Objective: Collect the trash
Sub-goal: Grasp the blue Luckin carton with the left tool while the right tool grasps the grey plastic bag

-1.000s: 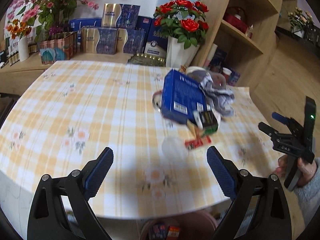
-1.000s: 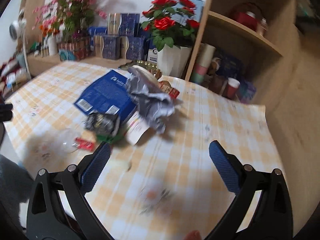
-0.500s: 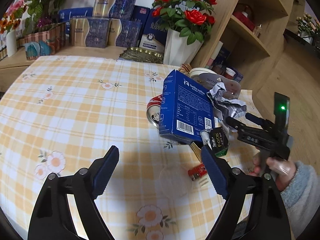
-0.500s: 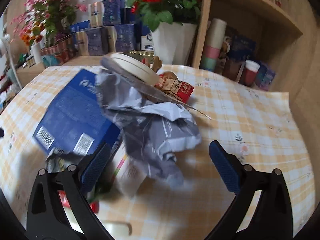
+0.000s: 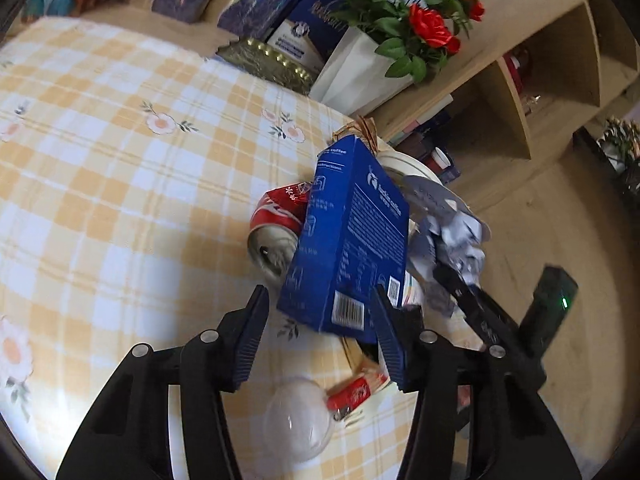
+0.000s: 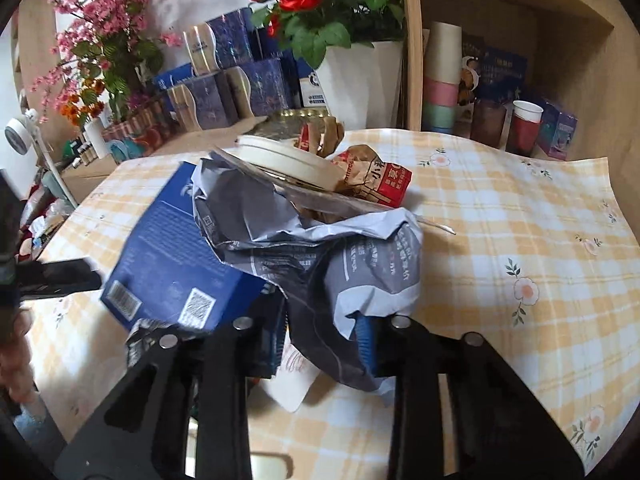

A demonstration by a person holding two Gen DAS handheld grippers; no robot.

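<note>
Barely started imo. Right gripper (image 6: 322,340) just closed, pinching the grey bag (image 6: 352,276) mid-frame; left gripper (image 5: 320,320) closing around the blue box (image 5: 352,248), not gripping yet. Can (image 5: 276,220) etc. still on the table (image 5: 100,160).

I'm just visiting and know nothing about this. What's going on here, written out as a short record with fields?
Setting: table with a yellow checked floral cloth
Trash pile: blue coffee box, red soda can on its side, crumpled grey bag, round lid
Left gripper: jaws have just been closing, either side of the box's lower end; contact unclear
Right gripper: jaws have just closed, pinching the grey bag
Loose in front: clear plastic dome, small red wrapper
</note>
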